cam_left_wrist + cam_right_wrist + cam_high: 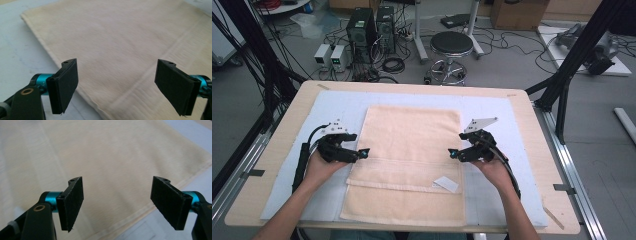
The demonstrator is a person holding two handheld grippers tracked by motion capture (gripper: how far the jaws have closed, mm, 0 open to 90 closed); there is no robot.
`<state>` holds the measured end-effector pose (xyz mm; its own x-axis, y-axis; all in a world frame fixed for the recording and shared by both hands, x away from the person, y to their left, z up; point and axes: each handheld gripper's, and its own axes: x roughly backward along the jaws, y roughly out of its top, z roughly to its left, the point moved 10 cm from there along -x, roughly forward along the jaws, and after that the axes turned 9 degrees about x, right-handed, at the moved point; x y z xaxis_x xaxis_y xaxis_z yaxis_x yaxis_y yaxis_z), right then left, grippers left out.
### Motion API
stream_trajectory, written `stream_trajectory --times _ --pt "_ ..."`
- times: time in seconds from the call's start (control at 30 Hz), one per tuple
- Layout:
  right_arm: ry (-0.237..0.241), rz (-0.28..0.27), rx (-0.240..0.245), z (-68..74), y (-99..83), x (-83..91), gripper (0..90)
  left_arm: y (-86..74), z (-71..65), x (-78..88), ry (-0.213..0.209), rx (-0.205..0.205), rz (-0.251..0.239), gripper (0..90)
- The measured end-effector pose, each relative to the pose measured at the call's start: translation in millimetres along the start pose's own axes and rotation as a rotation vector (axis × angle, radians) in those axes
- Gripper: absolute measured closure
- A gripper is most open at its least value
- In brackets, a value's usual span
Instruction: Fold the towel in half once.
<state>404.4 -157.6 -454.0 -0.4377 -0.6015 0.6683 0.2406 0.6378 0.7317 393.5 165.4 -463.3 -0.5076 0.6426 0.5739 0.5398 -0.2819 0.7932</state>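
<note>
A pale peach towel (409, 155) lies on the table, its near part folded over, with a white label (446, 184) near the right of that fold. My left gripper (363, 153) hovers at the towel's left edge, open, nothing between its pads. My right gripper (454, 153) hovers at the towel's right edge, open and empty as well. In the left gripper view the towel (120, 45) spreads out beyond the black pads (66, 85). Through the right gripper view the towel (100, 157) and its hemmed edge lie below the wide-apart pads (170, 202).
A light blue mat (492, 115) covers the wooden table (287, 125) under the towel. Beyond the far edge stand a round stool (451, 47), computer towers (362, 27) and cables on the floor. Black frame posts rise at both sides.
</note>
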Motion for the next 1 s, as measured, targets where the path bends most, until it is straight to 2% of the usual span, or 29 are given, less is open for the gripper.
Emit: stream_trajectory --times 0.07,0.17,0.33,0.4,0.53,0.6,0.67,0.83,0.93,1.0 --pt "-0.024 -0.054 0.037 9.1 3.5 4.7 28.8 -5.9 -6.1 4.9 0.000 -0.011 -0.014 20.7" --pt "0.000 -0.044 0.028 19.9 -2.8 5.0 28.3 -15.7 -11.8 11.6 -0.006 -0.012 -0.017 20.9" --pt "-0.002 -0.038 0.038 34.4 -18.5 6.2 28.1 -31.4 -21.0 20.3 -0.019 -0.023 -0.004 20.6" --pt "0.003 -0.041 0.032 39.1 -24.0 7.0 28.1 -36.3 -24.5 24.5 -0.003 -0.036 -0.008 19.9" --pt "0.004 -0.040 0.040 49.9 -34.8 8.7 29.5 -48.7 -30.6 29.3 -0.008 -0.068 0.016 21.3" --pt "0.023 -0.024 0.049 56.7 -39.7 9.6 35.0 -54.6 -32.2 31.2 -0.010 -0.079 0.025 24.8" --pt "0.039 -0.030 0.062 62.7 -41.3 10.0 38.8 -60.1 -33.5 32.5 -0.019 -0.083 0.031 27.2" --pt "0.094 -0.012 0.104 79.9 -46.9 4.0 49.4 -70.7 -37.3 33.4 -0.049 -0.083 0.058 43.4" --pt "0.110 0.018 0.108 84.0 -51.4 -2.1 51.7 -73.1 -37.0 30.3 -0.038 -0.092 0.071 45.0" --pt "0.114 0.015 0.100 84.0 -50.7 -2.7 54.2 -74.7 -36.5 26.7 -0.038 -0.090 0.083 46.1"
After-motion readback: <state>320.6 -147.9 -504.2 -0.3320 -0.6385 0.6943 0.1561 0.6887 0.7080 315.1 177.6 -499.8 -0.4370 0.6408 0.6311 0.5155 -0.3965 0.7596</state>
